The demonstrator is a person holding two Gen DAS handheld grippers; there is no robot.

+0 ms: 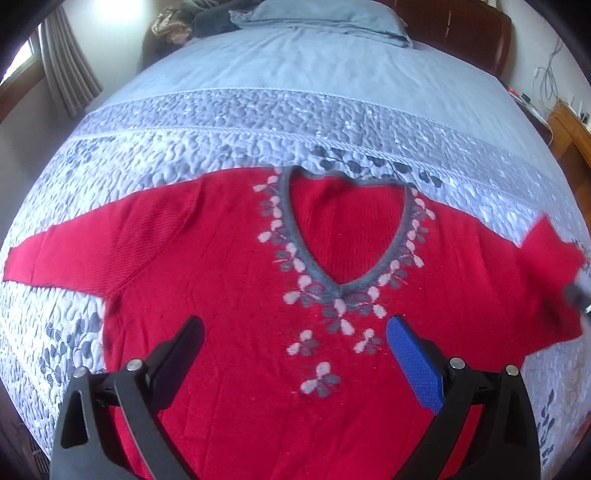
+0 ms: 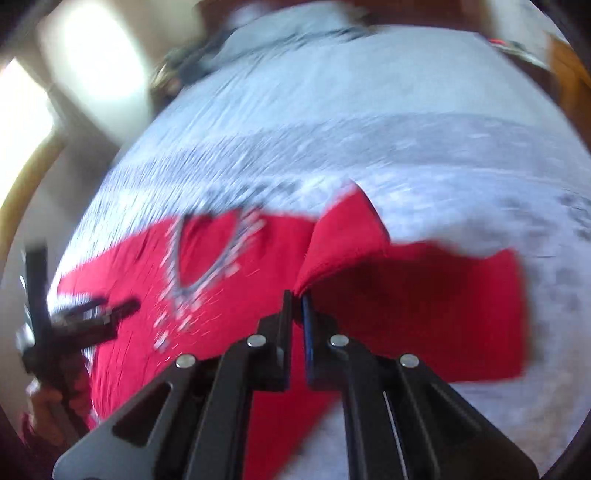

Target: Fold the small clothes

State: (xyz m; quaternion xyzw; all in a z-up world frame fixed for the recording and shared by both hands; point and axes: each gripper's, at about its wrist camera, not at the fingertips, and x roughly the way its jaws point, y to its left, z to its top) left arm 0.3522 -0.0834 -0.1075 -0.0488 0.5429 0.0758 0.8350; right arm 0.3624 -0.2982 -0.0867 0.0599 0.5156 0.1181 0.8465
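A red V-neck sweater (image 1: 221, 266) with a grey neckband and white-grey flowers lies face up on the bed. Its left sleeve (image 1: 55, 258) lies spread out flat. My left gripper (image 1: 295, 332) is open and empty, hovering over the sweater's chest. My right gripper (image 2: 298, 295) is shut on the right sleeve's cuff (image 2: 340, 240) and holds it lifted, the sleeve bent back over itself. The right wrist view is motion-blurred. The lifted cuff (image 1: 546, 258) shows at the right edge of the left wrist view. The left gripper (image 2: 92, 314) shows at the left of the right wrist view.
The bed is covered by a pale blue quilted spread (image 1: 258, 122) with grey leaf prints. A blue pillow (image 1: 317, 18) and dark clothes (image 1: 207, 18) lie at the head. A wooden headboard (image 1: 461, 26) stands behind, a wooden desk (image 1: 569, 133) at right, curtains (image 1: 66, 66) at left.
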